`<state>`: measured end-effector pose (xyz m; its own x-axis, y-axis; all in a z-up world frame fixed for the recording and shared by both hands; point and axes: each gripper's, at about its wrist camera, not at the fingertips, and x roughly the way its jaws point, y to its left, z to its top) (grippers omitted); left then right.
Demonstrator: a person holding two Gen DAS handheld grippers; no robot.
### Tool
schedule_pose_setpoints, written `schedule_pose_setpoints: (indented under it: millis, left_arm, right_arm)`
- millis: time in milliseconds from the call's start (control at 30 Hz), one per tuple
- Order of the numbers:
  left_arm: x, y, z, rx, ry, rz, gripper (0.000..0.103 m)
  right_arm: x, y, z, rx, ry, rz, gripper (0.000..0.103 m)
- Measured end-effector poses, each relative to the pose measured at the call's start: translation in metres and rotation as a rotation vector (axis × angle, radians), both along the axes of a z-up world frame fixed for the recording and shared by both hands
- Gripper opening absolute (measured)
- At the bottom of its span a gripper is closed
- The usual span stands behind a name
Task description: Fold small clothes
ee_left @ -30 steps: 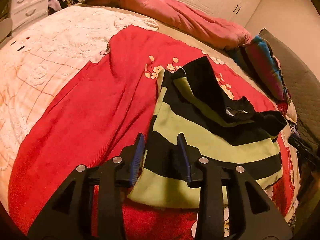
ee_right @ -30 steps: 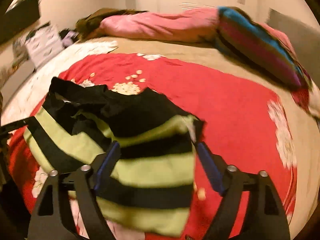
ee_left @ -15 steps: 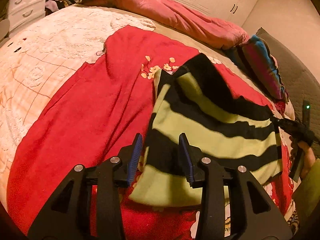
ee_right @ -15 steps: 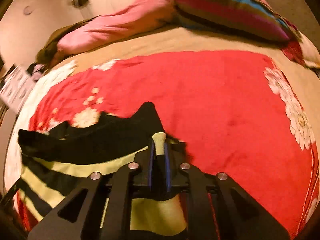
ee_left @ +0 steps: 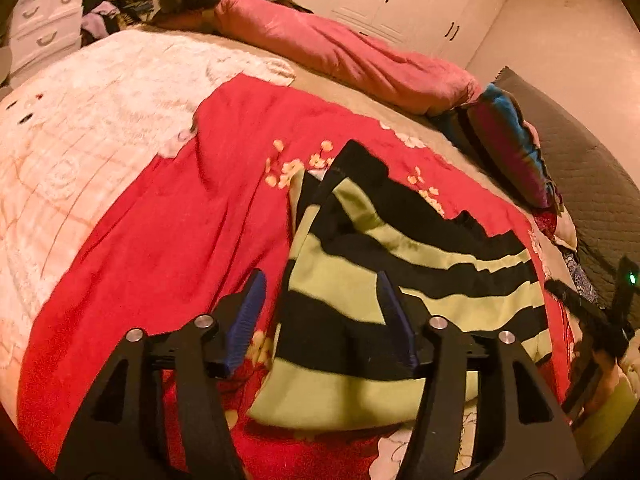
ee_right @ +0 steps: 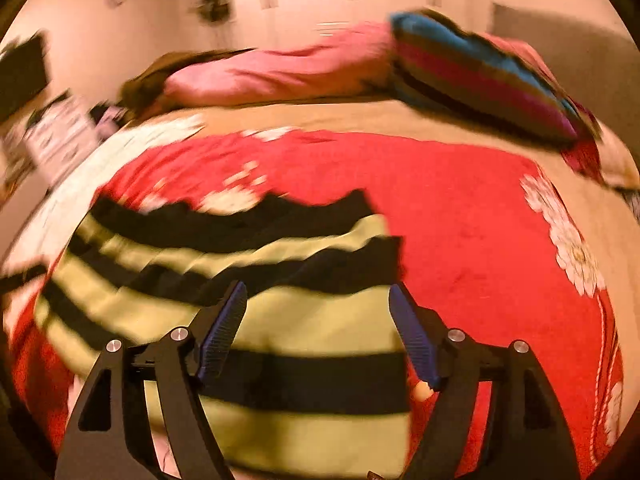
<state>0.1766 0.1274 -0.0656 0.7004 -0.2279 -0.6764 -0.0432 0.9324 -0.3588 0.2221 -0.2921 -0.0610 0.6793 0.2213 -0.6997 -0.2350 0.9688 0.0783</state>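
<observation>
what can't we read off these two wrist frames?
- Striped garment: near hem hidden behind the left hand-held gripper, left wrist view; its type is unclear.
- Right wrist view: motion blur smears garment edges and the far wall.
- Right hand-held gripper: jaws opening; fabric contact unclear.
- Dresser: cut off by the frame edge.

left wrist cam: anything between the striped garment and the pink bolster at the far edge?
Nothing stands there. In the left wrist view only the red flowered blanket and a strip of beige bed cover separate the striped garment from the pink bolster.
</observation>
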Motion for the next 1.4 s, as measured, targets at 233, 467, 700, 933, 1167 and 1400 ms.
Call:
schedule_pose_setpoints:
  millis: [233,467,700,933,1167,1400]
  left_arm:
    - [0.01,-0.006,-0.004,0.013,0.026,-0.004,0.054]
    - [0.01,-0.006,-0.023,0.029,0.099,0.007,0.058]
    - [0.009,-0.003,-0.022,0.05,0.1,0.0,0.001]
    - [0.012,0.005,-0.038,0.034,0.164,0.022,0.004]
    - [-0.002,0.007,-0.018,0.047,0.077,0.047,0.02]
    - [-0.011,-0.006,0.004,0.096,0.011,0.033,0.031]
  right_arm:
    - [-0.02,0.014,-0.013,0.007,0.06,0.058,0.079]
    - [-0.021,0.009,-0.039,0.0,0.18,0.002,0.079]
    - [-0.03,0.004,-0.057,-0.004,0.24,-0.018,0.079]
    - [-0.036,0.002,-0.058,-0.006,0.246,-0.038,0.08]
    - [-0.044,-0.006,-0.042,0.072,0.23,-0.074,0.081]
    - [-0.055,-0.018,-0.026,0.106,0.2,-0.097,0.081]
